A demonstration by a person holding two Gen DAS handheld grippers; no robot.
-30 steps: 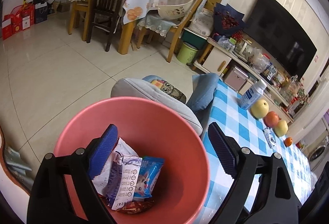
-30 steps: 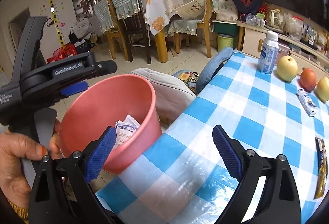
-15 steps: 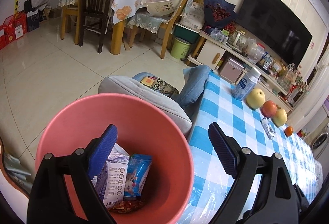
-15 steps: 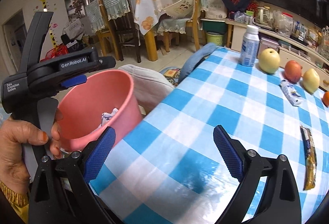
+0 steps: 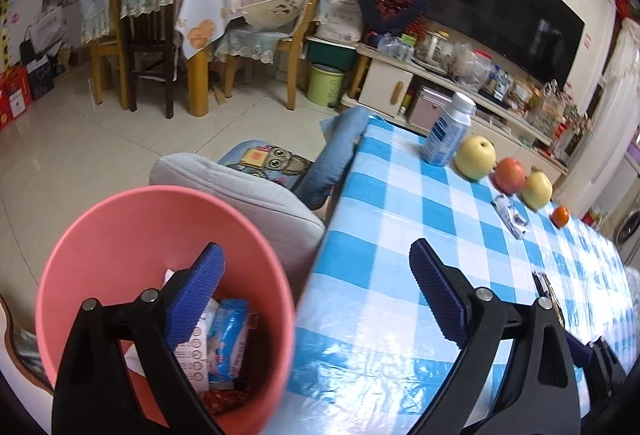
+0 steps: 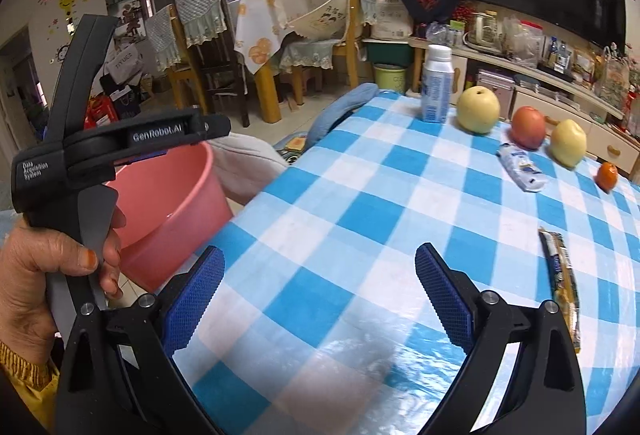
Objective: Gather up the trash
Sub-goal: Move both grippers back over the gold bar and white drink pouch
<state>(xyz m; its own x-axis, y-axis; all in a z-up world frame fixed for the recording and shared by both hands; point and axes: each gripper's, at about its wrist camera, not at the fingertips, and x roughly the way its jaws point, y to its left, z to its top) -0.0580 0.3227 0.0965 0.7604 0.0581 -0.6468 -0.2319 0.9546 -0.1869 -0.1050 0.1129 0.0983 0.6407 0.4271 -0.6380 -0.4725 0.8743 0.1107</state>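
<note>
- The left gripper [image 5: 316, 299] is held with its blue-padded jaws spread wide and nothing between them, one finger over the round pink plastic bin [image 5: 100, 235], the other over the counter covered in a blue-and-white checked cloth [image 5: 380, 235].
- The right gripper [image 6: 318, 299] is likewise seen with jaws wide apart and empty, poised above the checked cloth near the counter's edge.
- Inside the pink bin, crumpled wrappers are seen piled at the bottom, among them a blue snack packet [image 5: 228, 339] and a white printed packet [image 5: 196, 359].
- The bin is placed just beside the counter's edge, next to a grey cushioned seat [image 5: 248, 191].
- Two pieces of trash are seen on the cloth: a crumpled white-and-blue wrapper [image 6: 522, 169] near the fruit, and a long yellow-and-dark snack wrapper [image 6: 562, 283] lying flat to the right of the right gripper.
- Along the far side of the counter a white-and-blue plastic bottle [image 6: 436, 85], a yellow pear [image 6: 478, 109], a red apple [image 6: 528, 127], a second yellow pear [image 6: 568, 142] and a small orange tangerine [image 6: 607, 175] are lined up.
- In the right wrist view, the left gripper's black handle is gripped by a hand [image 6: 36, 275] in a yellow sleeve, in front of the pink bin.
</note>
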